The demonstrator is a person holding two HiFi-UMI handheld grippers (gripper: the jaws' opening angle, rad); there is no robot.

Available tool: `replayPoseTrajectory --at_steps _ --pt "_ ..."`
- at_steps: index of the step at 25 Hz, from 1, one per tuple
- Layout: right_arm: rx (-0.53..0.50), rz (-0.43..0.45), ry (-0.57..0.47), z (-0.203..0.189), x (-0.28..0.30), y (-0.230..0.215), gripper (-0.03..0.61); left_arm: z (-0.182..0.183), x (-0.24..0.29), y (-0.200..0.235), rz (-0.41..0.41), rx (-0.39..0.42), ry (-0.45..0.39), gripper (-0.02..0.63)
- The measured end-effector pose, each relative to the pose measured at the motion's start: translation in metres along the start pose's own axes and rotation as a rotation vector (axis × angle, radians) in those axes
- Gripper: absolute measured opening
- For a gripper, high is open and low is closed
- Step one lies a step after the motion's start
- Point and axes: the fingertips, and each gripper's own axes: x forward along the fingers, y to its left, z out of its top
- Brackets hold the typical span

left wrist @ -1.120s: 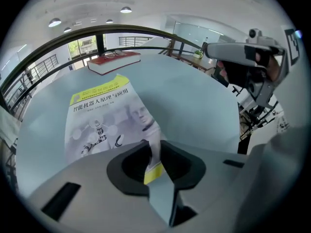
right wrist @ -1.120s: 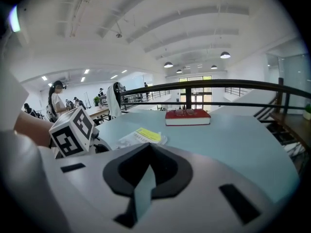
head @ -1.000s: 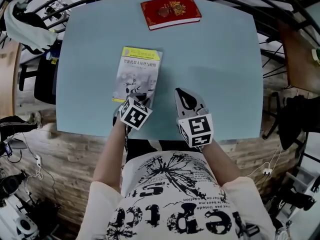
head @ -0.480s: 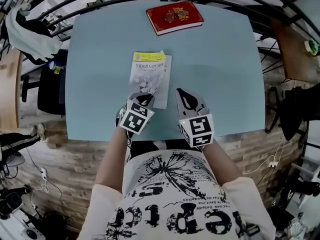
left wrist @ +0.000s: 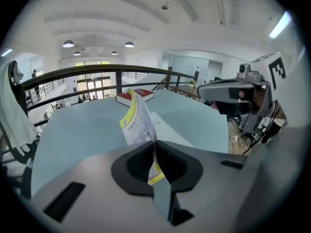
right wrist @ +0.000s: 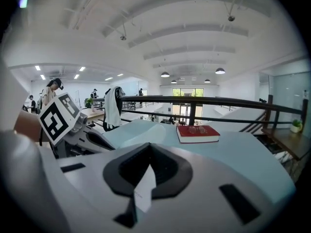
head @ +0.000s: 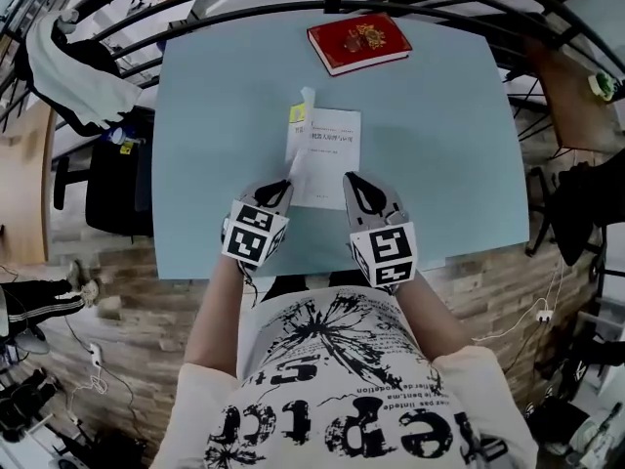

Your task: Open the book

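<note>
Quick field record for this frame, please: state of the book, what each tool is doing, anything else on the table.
book: open at the front, white first page showing, lying on the blue table
cover: raised, standing up off the page
left tool: shut on the cover's edge; jaws have just been closing
right tool: shut on a white page edge
other: red book, closed, near the table's far edge
task: under way; cover not yet laid flat

Pale blue table (head: 205, 164), black railing (right wrist: 228, 100), wood-plank floor (head: 137, 306), white vaulted ceiling (right wrist: 194, 33)
</note>
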Motion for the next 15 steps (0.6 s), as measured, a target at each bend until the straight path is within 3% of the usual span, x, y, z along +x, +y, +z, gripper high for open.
replayPoseTrajectory --at_steps 11,15 --pt "-0.01 -0.037 -0.063 0.009 0.002 0.041 0.011 -0.036 -0.025 0.049 0.039 -0.114 -0.047 0.048" --pt "-0.01 -0.049 -0.091 0.011 0.004 0.051 0.011 -0.053 -0.023 0.065 0.036 -0.189 -0.047 0.055"
